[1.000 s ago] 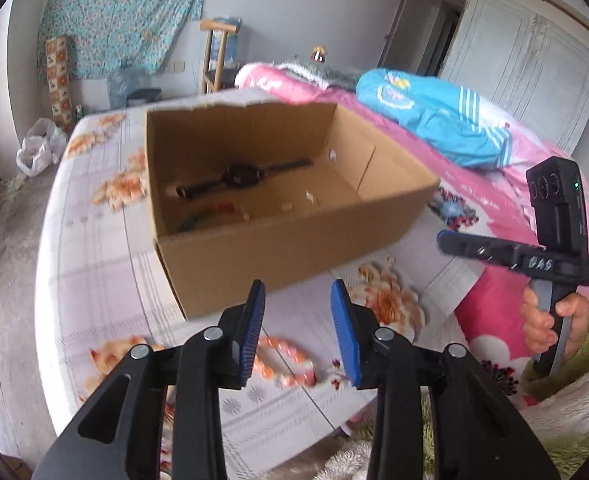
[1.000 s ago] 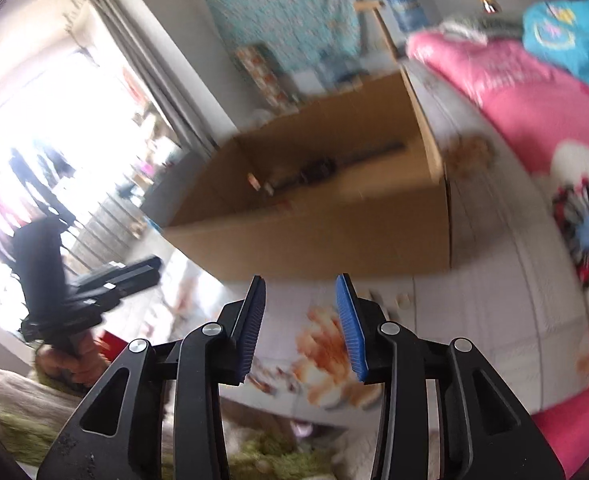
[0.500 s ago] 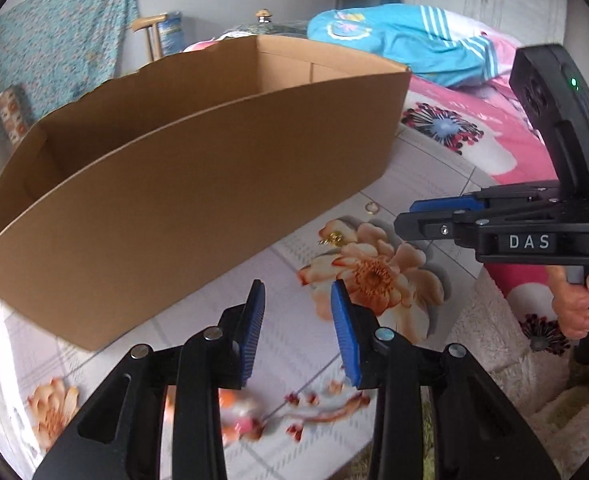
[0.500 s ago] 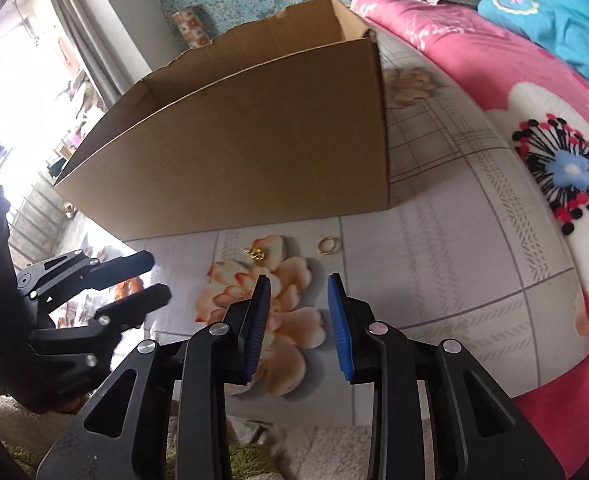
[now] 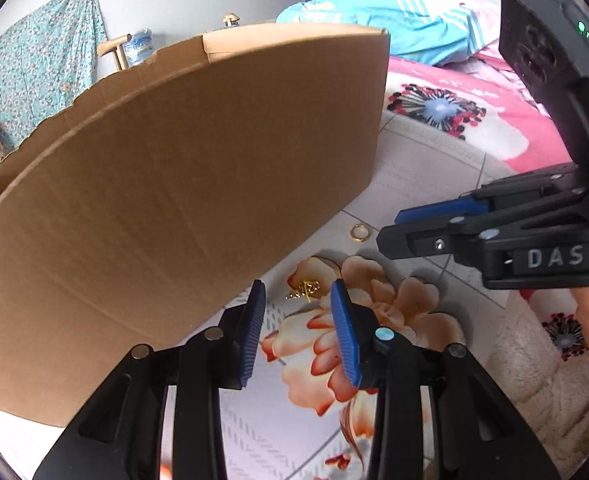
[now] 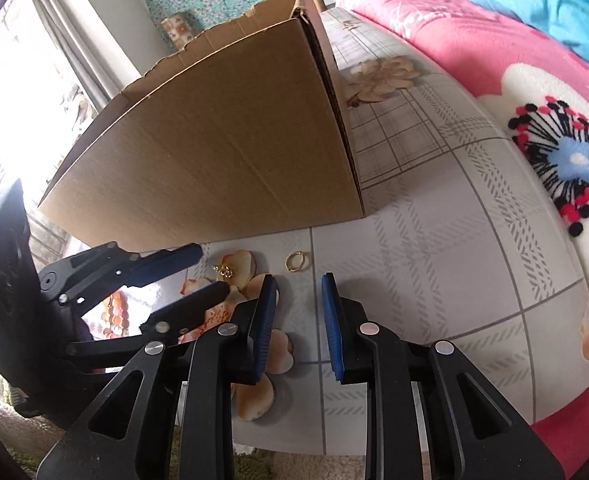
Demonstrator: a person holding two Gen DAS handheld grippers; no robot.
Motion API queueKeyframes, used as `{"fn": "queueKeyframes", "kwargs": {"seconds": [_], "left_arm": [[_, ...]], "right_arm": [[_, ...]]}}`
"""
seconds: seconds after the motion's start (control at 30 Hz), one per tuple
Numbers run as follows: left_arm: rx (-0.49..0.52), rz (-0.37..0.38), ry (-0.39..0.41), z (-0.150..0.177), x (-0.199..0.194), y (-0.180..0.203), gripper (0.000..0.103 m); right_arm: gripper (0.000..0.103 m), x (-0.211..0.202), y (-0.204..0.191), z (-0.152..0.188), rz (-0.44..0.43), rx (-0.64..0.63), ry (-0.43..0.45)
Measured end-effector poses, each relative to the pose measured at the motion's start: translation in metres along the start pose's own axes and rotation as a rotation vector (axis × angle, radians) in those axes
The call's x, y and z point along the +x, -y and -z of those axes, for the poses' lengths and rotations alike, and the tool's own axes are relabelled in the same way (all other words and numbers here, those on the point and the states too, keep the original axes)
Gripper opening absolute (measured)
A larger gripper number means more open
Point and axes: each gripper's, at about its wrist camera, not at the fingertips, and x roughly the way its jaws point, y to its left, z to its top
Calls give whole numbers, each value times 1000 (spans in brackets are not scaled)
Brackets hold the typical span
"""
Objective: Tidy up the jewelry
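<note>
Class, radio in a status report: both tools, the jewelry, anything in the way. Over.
Left tool open around small gold chain earring. Right tool open, jaws just closing, empty, short of gold ring. Brown cardboard box close behind both; nothing blocking.

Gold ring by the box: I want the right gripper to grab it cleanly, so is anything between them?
Nothing visible. The gold ring lies alone on the sheet, just ahead of the open right gripper.

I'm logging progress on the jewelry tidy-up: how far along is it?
Early. Nothing is held: the left gripper and right gripper are open, aimed at the gold chain piece and gold ring, both loose beside the cardboard box, whose inside is hidden.
</note>
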Motion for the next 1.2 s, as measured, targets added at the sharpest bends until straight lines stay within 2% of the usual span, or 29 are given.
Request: {"fn": "queueKeyframes", "kwargs": {"seconds": [0.1,0.23,0.37,0.57,0.93,1.2], "left_arm": [[-10,10,-1,-3,3,-2,32],[-21,25,0,-3,4,-3,26],[-19,28,-4,-5,6,-1,16],[-17,18,-1,-5,6,-1,5],[-105,24,-22,10,-7,-13,3],[-232,23,-80,19,-17,-33,3]], "right_arm": [[22,-1,0,-1,-5,2,2],[22,-12,7,8,-11,10,5],[22,-19,16,15,-17,17,8],[23,-26,22,19,-23,31,14],[24,-32,15,17,-17,-8,17],[24,-21,-4,4,81,-142,27]]}}
